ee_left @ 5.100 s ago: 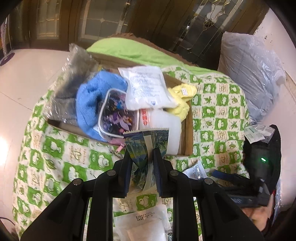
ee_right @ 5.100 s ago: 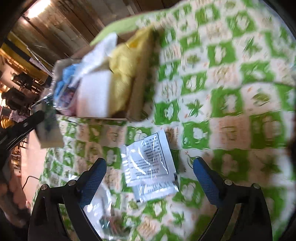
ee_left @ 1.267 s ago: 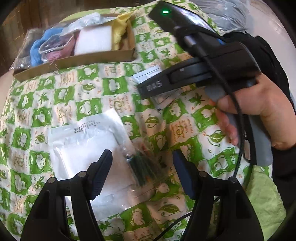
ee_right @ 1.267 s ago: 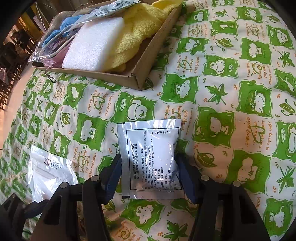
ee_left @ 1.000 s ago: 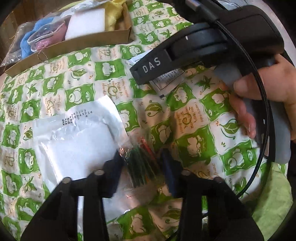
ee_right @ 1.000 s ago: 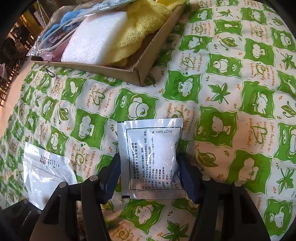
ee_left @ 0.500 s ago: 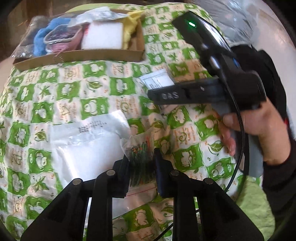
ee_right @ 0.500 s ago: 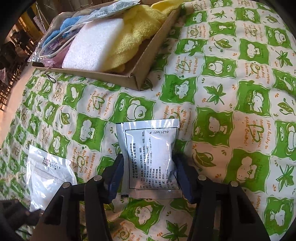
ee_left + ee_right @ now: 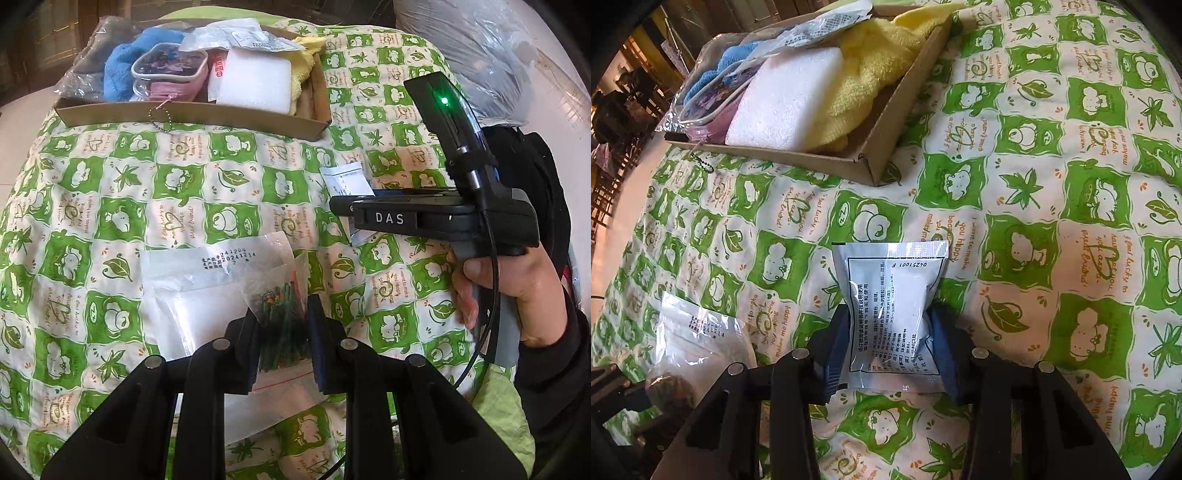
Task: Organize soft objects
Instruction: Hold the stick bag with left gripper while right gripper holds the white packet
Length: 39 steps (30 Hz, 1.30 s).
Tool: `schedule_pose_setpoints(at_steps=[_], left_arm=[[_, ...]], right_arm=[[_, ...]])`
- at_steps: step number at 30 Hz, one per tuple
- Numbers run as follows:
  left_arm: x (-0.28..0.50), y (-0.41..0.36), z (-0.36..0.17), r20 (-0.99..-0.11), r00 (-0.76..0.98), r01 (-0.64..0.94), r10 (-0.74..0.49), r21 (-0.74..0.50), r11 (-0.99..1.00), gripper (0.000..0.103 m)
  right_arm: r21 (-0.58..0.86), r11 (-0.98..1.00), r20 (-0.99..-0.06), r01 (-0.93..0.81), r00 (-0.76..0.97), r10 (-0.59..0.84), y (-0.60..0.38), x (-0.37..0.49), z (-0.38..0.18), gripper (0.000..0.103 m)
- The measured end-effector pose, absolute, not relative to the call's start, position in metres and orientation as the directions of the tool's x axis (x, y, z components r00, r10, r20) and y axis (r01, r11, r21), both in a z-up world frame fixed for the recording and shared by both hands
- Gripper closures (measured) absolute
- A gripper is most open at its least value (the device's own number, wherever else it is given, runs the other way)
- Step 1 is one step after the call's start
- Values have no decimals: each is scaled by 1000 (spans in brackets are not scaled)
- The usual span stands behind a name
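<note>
My left gripper (image 9: 282,314) is shut on a small clear bag of dark green sticks (image 9: 280,299), raised a little above a flat white pouch (image 9: 192,295) lying on the cloth. The jaws of my right gripper (image 9: 890,317) are closing. Their pads press the sides of a white printed sachet (image 9: 892,269), which is pinched to a waist between them and rests on the cloth. A cardboard box (image 9: 184,112) at the far side holds a blue towel (image 9: 122,74), a white sponge (image 9: 786,99), a yellow towel (image 9: 864,74) and a pink pouch (image 9: 173,86).
A green-and-white patterned cloth (image 9: 110,177) covers the rounded surface. A person's hand (image 9: 517,288) grips the right tool at the right of the left wrist view. A grey plastic bag (image 9: 480,48) sits at the far right. Pale floor lies to the left.
My left gripper closed on the clear bag and lifted it slightly off the white pouch. The right jaws narrowed onto the sachet, squeezing its sides in.
</note>
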<state>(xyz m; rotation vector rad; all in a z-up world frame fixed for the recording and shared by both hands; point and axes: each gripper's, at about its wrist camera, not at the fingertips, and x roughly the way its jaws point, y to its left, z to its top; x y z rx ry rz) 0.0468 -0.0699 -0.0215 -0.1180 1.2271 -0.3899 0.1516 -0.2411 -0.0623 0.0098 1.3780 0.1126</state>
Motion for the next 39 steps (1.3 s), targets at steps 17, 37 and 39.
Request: schedule_pose_setpoints(at_steps=[17,37,39], left_arm=[[47,-62,-22,-892,289,209,-348,-296,932,83],[43,-55,-10,-891,310,158,-331,-295,942,83],[42,-51,-5,-888,322,149,-328,-295,944,83]], right_arm=[[67,995,-978,-72,191,80,-235,153,-69,60],[70,995,-977,-74,194,83,-236,151,-66,60],[73,995,-977,-74,195,86,-236,151,-65,60]])
